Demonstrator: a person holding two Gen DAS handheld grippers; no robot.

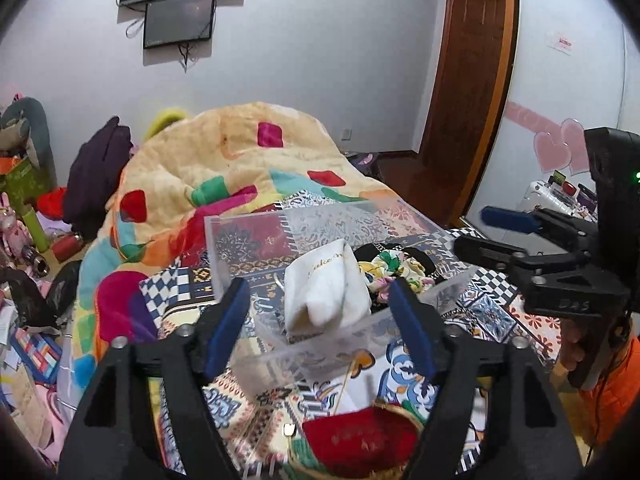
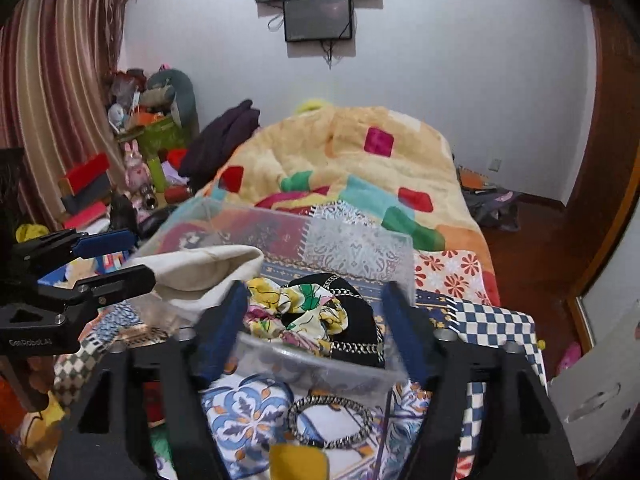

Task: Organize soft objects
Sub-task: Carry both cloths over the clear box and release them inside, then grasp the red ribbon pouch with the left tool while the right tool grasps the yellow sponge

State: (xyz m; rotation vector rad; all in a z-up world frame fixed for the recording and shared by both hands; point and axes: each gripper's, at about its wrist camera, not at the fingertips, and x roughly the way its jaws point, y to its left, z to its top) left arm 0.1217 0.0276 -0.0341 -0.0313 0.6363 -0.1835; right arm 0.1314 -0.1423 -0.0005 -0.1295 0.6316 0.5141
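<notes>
White cloth (image 1: 326, 288) against bin rim (image 1: 344, 330) (grippers wide)

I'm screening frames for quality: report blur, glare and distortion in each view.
Left wrist view: fisheye bends the door frame, dark vignette in the corners, the red cloth close by is soft, bin fairly sharp. Right wrist view: same curvature, yellow item at the bottom blurred, no strong glare.

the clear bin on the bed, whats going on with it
A person with a gripper in each hand is sorting soft items into the clear plastic bin on the patterned bed. A white folded cloth and a floral scrunchie on a black fabric piece are already inside. Both the left gripper and right gripper are open, holding nothing.
</notes>
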